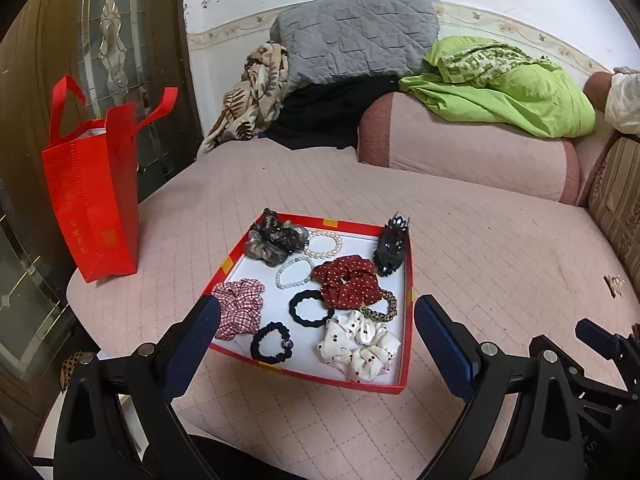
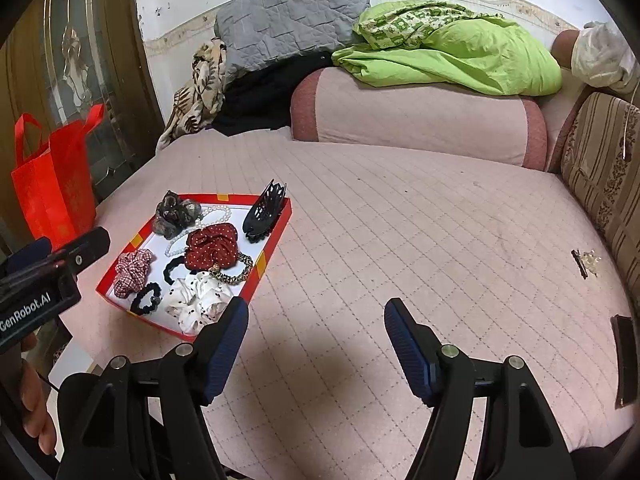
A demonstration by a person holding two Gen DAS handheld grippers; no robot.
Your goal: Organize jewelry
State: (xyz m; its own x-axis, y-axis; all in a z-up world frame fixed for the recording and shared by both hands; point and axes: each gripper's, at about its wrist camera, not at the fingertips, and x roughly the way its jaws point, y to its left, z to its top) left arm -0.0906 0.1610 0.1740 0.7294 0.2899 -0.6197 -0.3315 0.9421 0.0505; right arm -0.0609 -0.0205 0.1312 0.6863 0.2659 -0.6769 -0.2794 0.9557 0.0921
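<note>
pink quilted bed (image 1: 480, 240) under red tray (image 1: 404, 344) of scrunchies (image 1: 346, 282) and bracelets (image 1: 325, 242), both tongs (image 1: 316, 340) (image 2: 316, 344) wide open, empty

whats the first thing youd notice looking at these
The shallow red box on the pink quilted bed draws the eye first, crowded with scrunchies, bead bracelets and a black claw clip leaning at its far corner. Left of it stands a bright red gift bag, and a lime-green blanket is heaped on the bolster behind.
</note>
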